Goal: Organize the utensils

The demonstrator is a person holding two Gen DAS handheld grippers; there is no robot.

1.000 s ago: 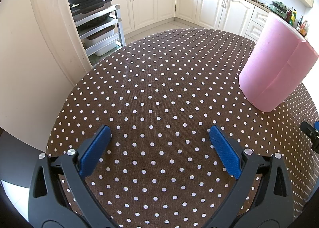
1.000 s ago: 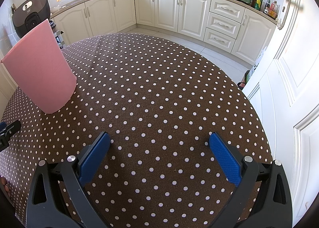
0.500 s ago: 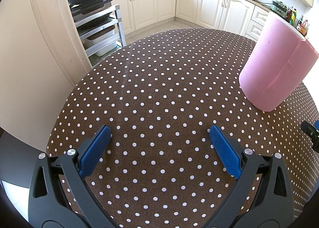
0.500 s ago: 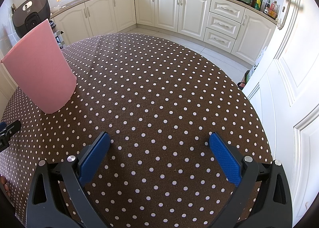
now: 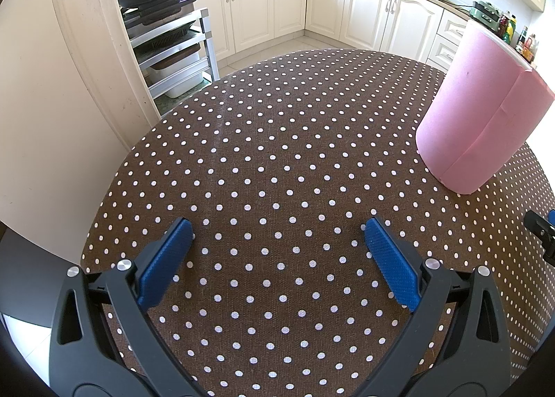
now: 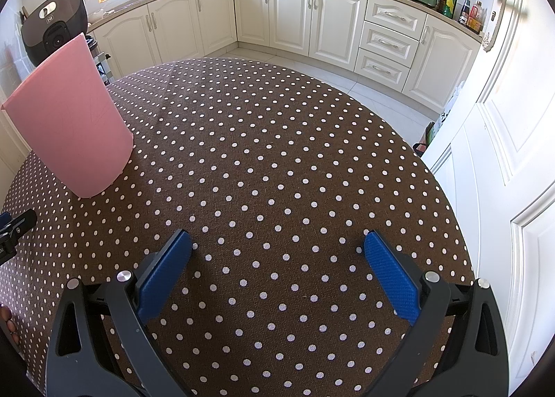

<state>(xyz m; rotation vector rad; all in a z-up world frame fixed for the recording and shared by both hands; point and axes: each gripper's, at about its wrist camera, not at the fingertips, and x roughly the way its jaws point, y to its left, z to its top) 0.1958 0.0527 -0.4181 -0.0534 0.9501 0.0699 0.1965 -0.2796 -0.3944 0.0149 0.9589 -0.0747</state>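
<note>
Two sets of tongs are out, one per hand, and both stand spread wide with nothing between their blue pads: the left tongs (image 5: 277, 258) and the right tongs (image 6: 277, 258) each hang low over the near part of the round tabletop (image 5: 277, 140), pointed across its dotted brown cloth. That looks like a ready stance, arms level and parted so either can go for whatever needs sorting. One pink container (image 5: 482, 112) stands upright on the cloth, at about 2 o'clock in the left view and about 10 o'clock in the right view, which puts it between the two tongs and a little ahead of them, within easy reach of either hand. It is most likely the holder meant for the utensils, set in the middle for that reason; its opening faces up and away, so I cannot tell what is inside. As for the utensils themselves, the count on the tabletop is zero in both views: no spoon, fork or knife lies on the cloth. The only ones showing are a few hanging on the far wall by the window, too small to count. A tip of the other tool pokes in at each view's edge, at 3 o'clock and 9 o'clock.
</note>
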